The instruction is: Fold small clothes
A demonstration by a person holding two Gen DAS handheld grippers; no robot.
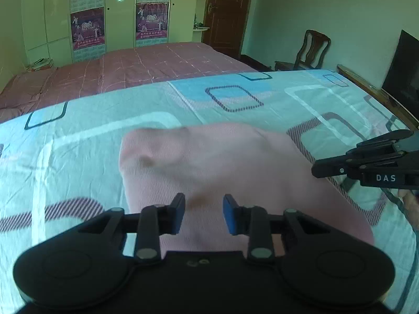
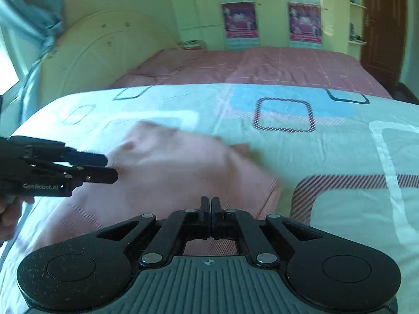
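A small pink garment (image 1: 214,172) lies on the patterned bedsheet (image 1: 104,120), blurred in both views; it also shows in the right wrist view (image 2: 167,172). My left gripper (image 1: 203,214) is open above the garment's near part, with nothing between its blue pads. It also shows from the side in the right wrist view (image 2: 111,167), at the garment's left edge. My right gripper (image 2: 210,209) is shut, fingers together over the garment's near edge; I cannot tell if cloth is pinched. It also shows in the left wrist view (image 1: 318,168) at the garment's right edge.
The white and blue sheet (image 2: 288,110) covers the near bed part; a pink checked quilt (image 1: 157,62) lies behind. A wooden chair (image 1: 311,49), a dark screen (image 1: 403,65) and the bed's wooden edge (image 1: 366,86) are at the right. Wardrobes with posters (image 2: 238,21) stand behind.
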